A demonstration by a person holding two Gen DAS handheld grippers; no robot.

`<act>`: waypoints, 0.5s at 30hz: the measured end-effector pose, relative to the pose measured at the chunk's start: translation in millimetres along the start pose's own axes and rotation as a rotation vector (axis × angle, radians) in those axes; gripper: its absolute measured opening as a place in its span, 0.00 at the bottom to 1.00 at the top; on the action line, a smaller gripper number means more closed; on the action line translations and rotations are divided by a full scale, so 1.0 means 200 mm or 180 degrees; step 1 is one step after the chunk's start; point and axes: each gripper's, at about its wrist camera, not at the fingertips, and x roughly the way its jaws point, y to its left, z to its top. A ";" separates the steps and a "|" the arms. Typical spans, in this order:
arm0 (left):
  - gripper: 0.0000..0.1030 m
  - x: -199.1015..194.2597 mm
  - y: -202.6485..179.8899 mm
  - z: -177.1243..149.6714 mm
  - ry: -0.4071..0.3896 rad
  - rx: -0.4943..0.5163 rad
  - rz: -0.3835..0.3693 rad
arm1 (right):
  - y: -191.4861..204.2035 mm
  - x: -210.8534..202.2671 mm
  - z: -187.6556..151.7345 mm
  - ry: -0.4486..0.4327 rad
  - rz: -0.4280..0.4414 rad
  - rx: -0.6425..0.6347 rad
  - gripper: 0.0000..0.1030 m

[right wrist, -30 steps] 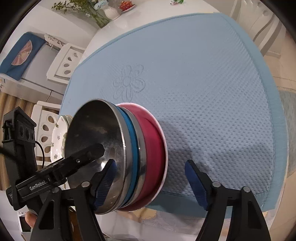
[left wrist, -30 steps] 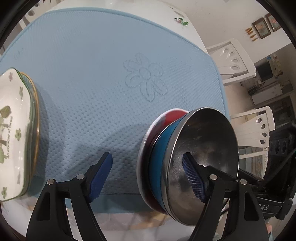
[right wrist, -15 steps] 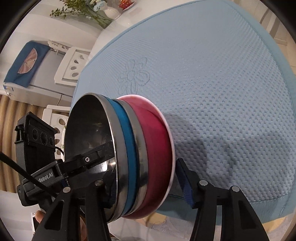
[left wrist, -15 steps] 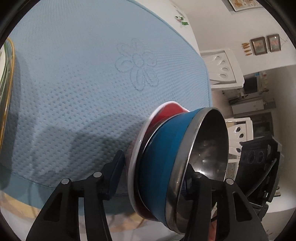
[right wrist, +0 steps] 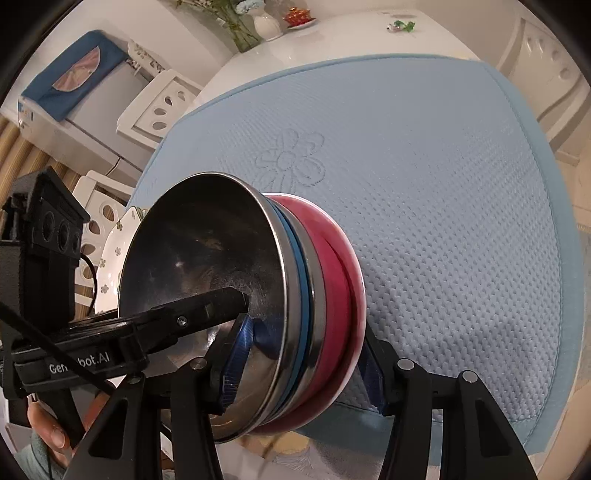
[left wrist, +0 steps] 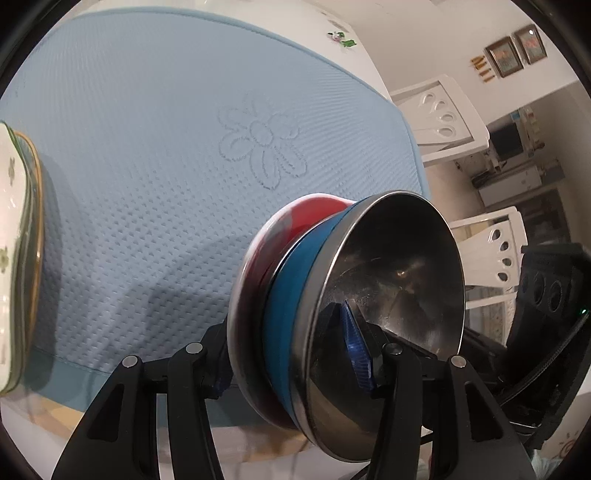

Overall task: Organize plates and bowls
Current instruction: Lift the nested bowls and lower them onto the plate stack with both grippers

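A nested stack of bowls (left wrist: 291,314), steel-lined with blue and red outsides, is held tilted above the near edge of the blue mat (left wrist: 155,155). My left gripper (left wrist: 291,354) is shut on the stack's rim, one finger inside the steel bowl (left wrist: 399,280), one behind the red bowl (left wrist: 314,212). My right gripper (right wrist: 303,365) is shut on the same stack (right wrist: 314,302) from the other side, one pad inside, one behind. A stack of white flowered plates (left wrist: 14,236) lies at the mat's left; it also shows in the right wrist view (right wrist: 112,254).
The blue quilted mat (right wrist: 443,184) with an embossed flower covers a white round table (right wrist: 332,40). White chairs (left wrist: 439,114) stand around it. A vase with flowers (right wrist: 266,22) and small ornaments sit at the table's far side.
Both grippers have closed onto the bowl stack from open. The stack has lifted and shifted slightly, and the plates are back in the left wrist view.
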 end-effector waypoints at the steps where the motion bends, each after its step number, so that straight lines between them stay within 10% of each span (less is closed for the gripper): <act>1: 0.47 0.00 0.00 0.00 -0.0012 0.0021 0.0010 | 0.02 0.00 0.00 -0.0004 -0.0021 -0.0016 0.51; 15: 0.47 -0.19 0.10 0.09 -0.0052 0.0049 0.0099 | 0.26 0.11 0.11 0.0197 0.0092 0.0361 0.51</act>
